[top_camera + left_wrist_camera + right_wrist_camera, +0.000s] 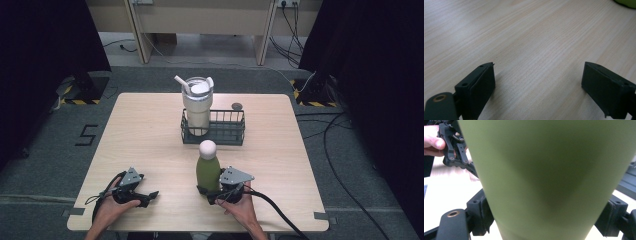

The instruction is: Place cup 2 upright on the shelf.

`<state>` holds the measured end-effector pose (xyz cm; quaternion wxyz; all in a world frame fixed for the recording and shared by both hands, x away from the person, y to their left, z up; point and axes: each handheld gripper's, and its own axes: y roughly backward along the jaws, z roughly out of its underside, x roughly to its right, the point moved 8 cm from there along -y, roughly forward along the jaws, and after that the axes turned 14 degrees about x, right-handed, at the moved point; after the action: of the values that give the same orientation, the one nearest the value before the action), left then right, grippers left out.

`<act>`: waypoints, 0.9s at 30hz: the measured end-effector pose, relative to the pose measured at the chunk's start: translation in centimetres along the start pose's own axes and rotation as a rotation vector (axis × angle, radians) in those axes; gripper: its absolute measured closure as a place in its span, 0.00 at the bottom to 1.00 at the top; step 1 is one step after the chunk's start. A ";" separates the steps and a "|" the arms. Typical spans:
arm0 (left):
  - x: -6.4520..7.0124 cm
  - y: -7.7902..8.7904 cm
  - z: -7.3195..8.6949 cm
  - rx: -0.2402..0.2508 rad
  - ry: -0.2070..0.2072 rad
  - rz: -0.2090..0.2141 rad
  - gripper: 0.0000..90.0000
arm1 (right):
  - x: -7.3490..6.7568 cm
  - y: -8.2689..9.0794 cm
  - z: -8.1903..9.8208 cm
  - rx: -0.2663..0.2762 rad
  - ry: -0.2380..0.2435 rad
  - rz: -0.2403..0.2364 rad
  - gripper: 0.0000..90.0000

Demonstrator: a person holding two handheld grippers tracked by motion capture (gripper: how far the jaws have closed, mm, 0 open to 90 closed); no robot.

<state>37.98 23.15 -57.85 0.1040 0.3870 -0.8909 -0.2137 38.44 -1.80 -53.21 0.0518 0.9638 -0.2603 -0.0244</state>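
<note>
A green bottle [208, 172] with a round white cap stands upright on the wooden table [145, 135], near the front and just right of centre. My right gripper [210, 194] is shut on its lower body, a jaw on each side. In the right gripper view the bottle [549, 170] spans the gap between both pads [480, 216]. At the front left, my left gripper [150, 198] rests low over the table. Its jaws stand wide apart in the left gripper view [539, 75], with only bare wood between them.
A black wire basket [225, 131] sits behind the bottle and holds a white tumbler [197, 105] with a straw at its left end. A small dark round thing [237, 106] lies behind the basket. A hand with the left gripper [455, 151] is visible beyond the bottle.
</note>
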 end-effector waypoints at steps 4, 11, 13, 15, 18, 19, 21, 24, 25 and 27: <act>0.0 0.0 0.0 0.000 0.000 0.000 0.12 | 0.1 -0.3 0.1 0.009 -0.001 -0.014 0.21; 0.0 0.0 0.0 0.000 0.000 0.001 0.12 | 0.0 -0.4 0.0 0.022 0.027 -0.004 0.23; 0.0 0.0 0.0 0.000 0.000 0.000 0.12 | 0.0 -0.4 0.0 0.024 0.035 0.003 0.23; 0.0 0.0 0.0 0.000 -0.001 0.000 0.12 | 0.0 -0.4 -0.1 0.023 0.039 0.008 0.23; 0.0 0.0 0.0 0.000 0.000 0.001 0.12 | 0.2 -0.3 -0.3 0.015 0.052 0.026 0.23; 0.0 0.0 0.0 0.000 -0.001 0.001 0.12 | 0.2 -0.2 -0.4 0.018 0.051 0.028 0.23; 0.0 0.0 0.0 0.000 0.000 0.000 0.12 | 0.4 -0.1 -0.8 0.023 0.044 0.033 0.23; 0.0 0.0 0.0 -0.001 -0.001 0.001 0.12 | 0.9 0.0 -1.4 0.034 0.035 0.043 0.23; 0.0 0.0 0.0 -0.001 -0.001 0.001 0.12 | 1.1 0.0 -1.6 0.032 0.045 0.051 0.23; 0.0 0.0 0.0 0.000 0.000 0.000 0.12 | 1.5 0.2 -1.9 0.031 0.047 0.063 0.23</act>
<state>37.98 23.15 -57.85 0.1039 0.3868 -0.8910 -0.2137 39.82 -2.54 -51.34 0.0436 0.9561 -0.2898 0.0041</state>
